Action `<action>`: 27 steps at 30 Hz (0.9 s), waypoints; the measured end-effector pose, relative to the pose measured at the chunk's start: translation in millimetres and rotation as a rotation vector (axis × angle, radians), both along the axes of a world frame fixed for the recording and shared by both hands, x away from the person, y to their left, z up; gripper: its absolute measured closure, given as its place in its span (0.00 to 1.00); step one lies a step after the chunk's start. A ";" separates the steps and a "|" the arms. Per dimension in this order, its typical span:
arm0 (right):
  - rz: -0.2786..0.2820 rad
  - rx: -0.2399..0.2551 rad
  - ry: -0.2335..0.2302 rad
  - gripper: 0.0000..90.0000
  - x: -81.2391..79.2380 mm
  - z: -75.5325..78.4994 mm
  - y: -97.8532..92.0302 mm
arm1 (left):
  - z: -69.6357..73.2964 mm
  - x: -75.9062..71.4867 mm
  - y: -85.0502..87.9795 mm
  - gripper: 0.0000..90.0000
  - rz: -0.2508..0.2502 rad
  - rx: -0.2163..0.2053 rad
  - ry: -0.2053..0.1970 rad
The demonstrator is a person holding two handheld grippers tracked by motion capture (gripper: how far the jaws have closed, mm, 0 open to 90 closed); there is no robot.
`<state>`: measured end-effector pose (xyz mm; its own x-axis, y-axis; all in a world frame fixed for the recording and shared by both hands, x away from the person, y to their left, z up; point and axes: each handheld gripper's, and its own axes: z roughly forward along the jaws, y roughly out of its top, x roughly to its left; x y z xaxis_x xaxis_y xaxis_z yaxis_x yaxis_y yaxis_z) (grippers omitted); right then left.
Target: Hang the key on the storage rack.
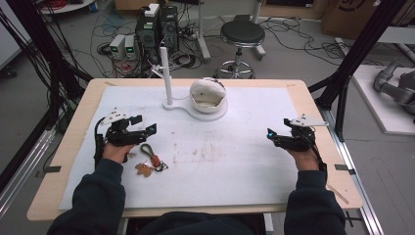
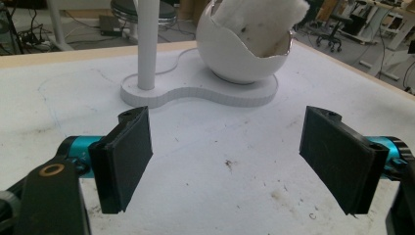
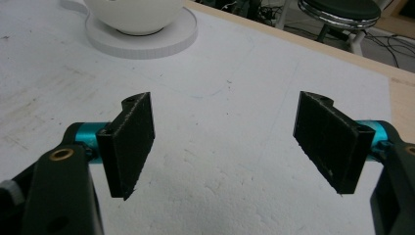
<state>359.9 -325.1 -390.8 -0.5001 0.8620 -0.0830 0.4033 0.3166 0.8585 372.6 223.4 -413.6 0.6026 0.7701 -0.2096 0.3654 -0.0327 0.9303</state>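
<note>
Covering the wooden table, a stained white mat; both tongs gape wide, empty; cables litter floor.

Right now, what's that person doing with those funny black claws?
A person sits at a table holding a left gripper and a right gripper, both open and holding nothing. A small keychain lies on the white mat near the left hand. Farther back stands a white post beside a cracked egg-shaped bowl stuffed with fluff.

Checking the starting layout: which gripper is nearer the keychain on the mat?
The left gripper; the keychain lies just beside its hand, while the right gripper is across the mat.
</note>
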 end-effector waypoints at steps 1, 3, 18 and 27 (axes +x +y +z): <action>-0.004 0.001 0.000 0.26 0.4 -0.8 0.3 | -0.3 0.2 -0.1 0.22 0.003 0.007 0.005; -0.003 0.000 0.008 0.27 1.3 -2.7 0.4 | -1.5 0.9 -0.7 0.23 0.002 0.023 0.021; 0.039 -0.044 0.028 0.28 4.4 -11.0 7.1 | -9.4 -6.8 -1.6 0.47 0.042 0.203 0.178; 0.047 -0.049 0.049 0.28 10.2 -15.0 8.0 | -21.7 -3.9 11.4 0.44 0.053 0.276 0.285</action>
